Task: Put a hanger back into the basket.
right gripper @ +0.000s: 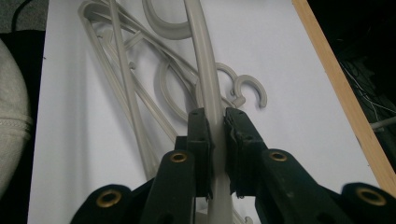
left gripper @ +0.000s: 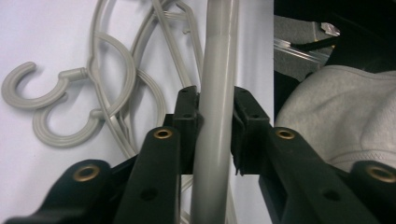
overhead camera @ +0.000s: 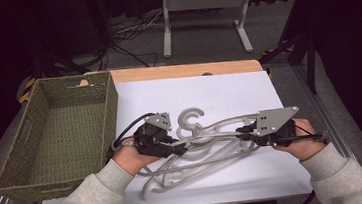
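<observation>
Both grippers (left gripper: pixel 217 116) (right gripper: pixel 217 128) clamp a plain, unlabelled grey hanger (overhead camera: pixel 208 147).

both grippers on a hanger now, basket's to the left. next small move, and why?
Probably a short straight lift by both together. The left gripper and right gripper each clamp a grey hanger bar, likely the same hanger, which lies tangled with other hangers on the white board. Lifting first should free it before swinging to the wicker basket.

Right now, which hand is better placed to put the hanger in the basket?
Left. The left gripper grips the hanger right beside the basket; the right gripper holds its far end.
</observation>
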Tool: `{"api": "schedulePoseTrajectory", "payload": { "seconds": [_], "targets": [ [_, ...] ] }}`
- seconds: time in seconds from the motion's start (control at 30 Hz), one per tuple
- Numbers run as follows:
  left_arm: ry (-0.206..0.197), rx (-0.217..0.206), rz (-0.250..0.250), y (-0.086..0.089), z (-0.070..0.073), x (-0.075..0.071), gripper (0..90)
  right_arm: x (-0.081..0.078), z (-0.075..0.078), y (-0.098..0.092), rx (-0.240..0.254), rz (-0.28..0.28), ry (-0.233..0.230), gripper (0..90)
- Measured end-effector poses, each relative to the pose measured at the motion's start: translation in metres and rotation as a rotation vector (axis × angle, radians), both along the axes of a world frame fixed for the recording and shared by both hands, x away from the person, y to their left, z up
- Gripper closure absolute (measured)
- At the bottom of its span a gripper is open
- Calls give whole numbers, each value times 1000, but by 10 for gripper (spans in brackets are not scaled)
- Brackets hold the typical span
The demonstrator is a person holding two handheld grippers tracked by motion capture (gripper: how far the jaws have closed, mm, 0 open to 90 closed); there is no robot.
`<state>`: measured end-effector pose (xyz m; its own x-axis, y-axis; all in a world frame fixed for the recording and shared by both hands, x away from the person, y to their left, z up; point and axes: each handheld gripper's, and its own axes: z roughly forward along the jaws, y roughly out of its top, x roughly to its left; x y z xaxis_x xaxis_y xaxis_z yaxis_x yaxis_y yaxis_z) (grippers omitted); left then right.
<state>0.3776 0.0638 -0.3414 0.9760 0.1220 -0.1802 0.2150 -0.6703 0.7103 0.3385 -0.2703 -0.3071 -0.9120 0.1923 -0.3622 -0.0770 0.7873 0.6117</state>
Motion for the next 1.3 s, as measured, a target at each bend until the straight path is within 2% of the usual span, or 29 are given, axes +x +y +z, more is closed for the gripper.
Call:
{"api": "schedulePoseTrajectory", "payload": {
  "seconds": [0.2,0.33,0.4,0.43,0.5,0.63,0.7,0.77,0.83,0.93,1.07,1.17,1.23,1.3],
  "targets": [
    [-23,10,-15,-1,1,-4,795,1,-3,-1,-4,5,-5,795],
    [-71,-9,-5,-1,6,-12,798,2,-3,-2,16,0,38,768],
    [-93,-2,7,-1,10,-14,799,5,0,-4,65,-2,88,683],
    [-109,1,16,-1,12,-15,800,5,0,-5,81,-4,97,630],
    [-114,-6,33,2,16,-15,800,6,3,-7,129,-23,95,469],
    [-126,-22,86,13,27,-12,800,6,10,-16,250,-90,82,297],
    [-133,-40,110,20,33,-11,799,8,11,-24,320,-122,93,224],
    [-141,-54,144,28,40,-9,799,9,11,-32,356,-143,104,186],
    [-145,-62,161,34,45,-8,799,12,7,-39,399,-182,129,130],
    [-154,-75,187,43,52,-7,799,17,0,-47,456,-209,165,45],
    [-168,-80,224,55,61,-7,798,19,-10,-56,501,-244,177,22],
    [-178,-80,250,64,66,-8,798,19,-20,-61,540,-264,161,0],
    [-183,-86,275,72,69,-8,798,19,-26,-63,544,-281,159,0],
    [-194,-91,310,82,72,-8,798,19,-32,-65,521,-294,166,0]
  ]
}}
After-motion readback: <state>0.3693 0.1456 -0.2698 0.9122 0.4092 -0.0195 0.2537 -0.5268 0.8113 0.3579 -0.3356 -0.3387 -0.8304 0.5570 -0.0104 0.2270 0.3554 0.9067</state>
